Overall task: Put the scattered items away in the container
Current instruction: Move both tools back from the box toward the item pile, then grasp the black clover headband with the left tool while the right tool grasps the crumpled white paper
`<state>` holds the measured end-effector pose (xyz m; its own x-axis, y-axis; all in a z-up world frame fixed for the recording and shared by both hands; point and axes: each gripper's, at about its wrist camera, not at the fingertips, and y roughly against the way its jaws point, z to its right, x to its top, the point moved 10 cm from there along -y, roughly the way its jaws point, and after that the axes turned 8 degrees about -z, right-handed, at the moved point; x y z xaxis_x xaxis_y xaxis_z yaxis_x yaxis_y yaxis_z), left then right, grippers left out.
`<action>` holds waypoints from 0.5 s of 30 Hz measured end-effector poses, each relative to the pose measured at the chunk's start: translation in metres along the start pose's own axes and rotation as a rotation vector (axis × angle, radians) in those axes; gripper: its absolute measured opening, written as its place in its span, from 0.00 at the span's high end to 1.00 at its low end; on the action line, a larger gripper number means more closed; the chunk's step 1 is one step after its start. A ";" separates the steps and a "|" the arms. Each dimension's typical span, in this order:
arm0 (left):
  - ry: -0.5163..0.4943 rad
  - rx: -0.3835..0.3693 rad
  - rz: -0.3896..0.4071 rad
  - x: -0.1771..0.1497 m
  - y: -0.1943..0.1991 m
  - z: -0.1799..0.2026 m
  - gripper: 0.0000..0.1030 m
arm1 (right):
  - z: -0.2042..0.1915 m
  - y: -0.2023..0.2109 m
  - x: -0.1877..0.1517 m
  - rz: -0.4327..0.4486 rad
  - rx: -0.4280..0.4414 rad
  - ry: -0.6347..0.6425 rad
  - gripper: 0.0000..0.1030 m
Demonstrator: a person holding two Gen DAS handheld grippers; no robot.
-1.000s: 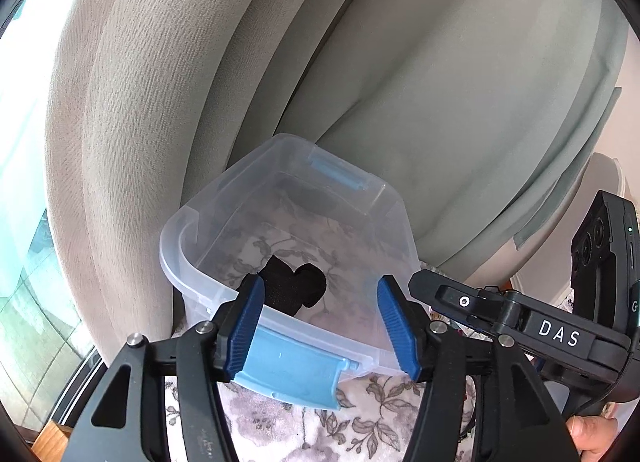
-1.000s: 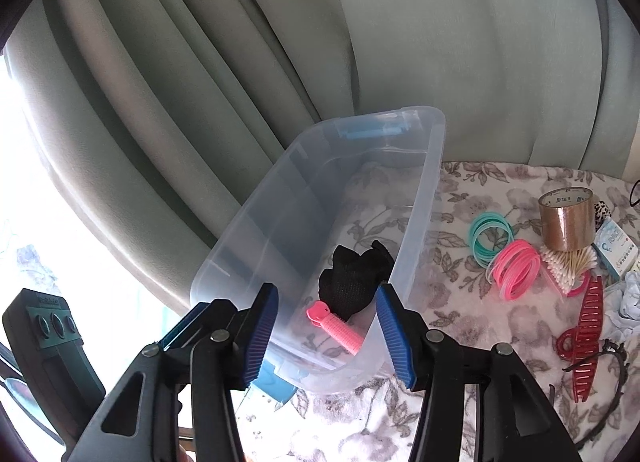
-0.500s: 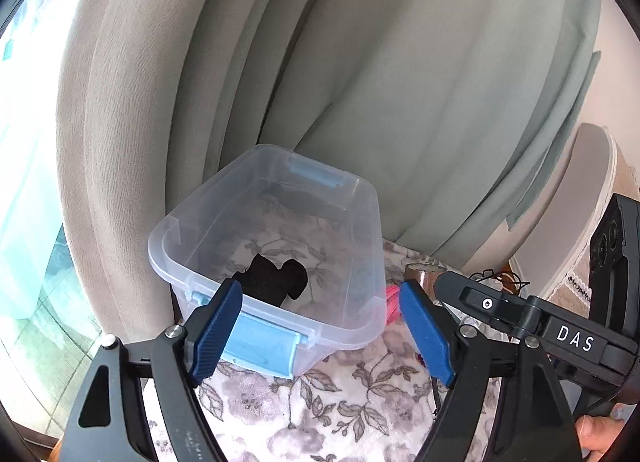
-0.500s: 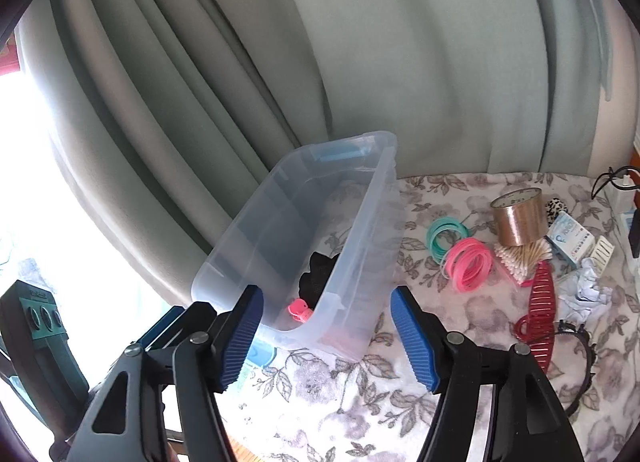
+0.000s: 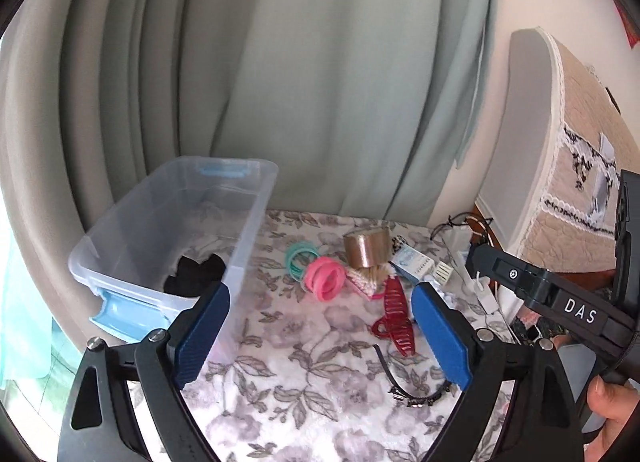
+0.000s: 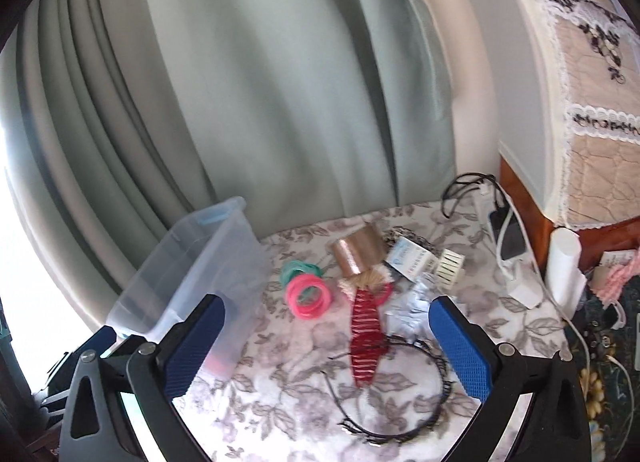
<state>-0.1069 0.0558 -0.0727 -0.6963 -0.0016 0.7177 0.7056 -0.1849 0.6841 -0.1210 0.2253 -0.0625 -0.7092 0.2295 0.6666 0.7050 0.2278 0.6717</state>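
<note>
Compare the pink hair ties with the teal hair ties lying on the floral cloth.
The pink hair ties are bright pink; the teal hair ties are blue-green. The pink bundle lies nearer the camera and next to the red hair claw; the teal one lies behind it, closer to the curtain. The pink stack looks slightly larger and partly overlaps the teal. Both are stacks of thin rings still outside the clear plastic bin.

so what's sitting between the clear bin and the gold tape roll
The teal hair ties and the pink ones lie between the clear bin and the gold tape roll, on the floral cloth; both wrist views show it.
</note>
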 end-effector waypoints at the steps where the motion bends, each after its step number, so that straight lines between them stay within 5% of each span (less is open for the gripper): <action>1: 0.000 -0.001 -0.020 -0.006 -0.008 0.006 0.10 | 0.012 -0.003 -0.006 -0.020 -0.012 -0.019 0.00; 10: 0.056 -0.111 -0.363 -0.087 -0.091 0.049 0.00 | 0.101 -0.029 -0.051 -0.178 -0.072 -0.181 0.00; 15: 0.054 -0.054 -0.441 -0.108 -0.117 0.054 0.00 | 0.113 -0.047 -0.060 -0.223 -0.049 -0.206 0.00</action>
<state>-0.1069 0.1310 -0.2228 -0.9360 0.0381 0.3500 0.3326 -0.2303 0.9145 -0.1112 0.3076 -0.1703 -0.8276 0.3670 0.4248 0.5275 0.2497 0.8120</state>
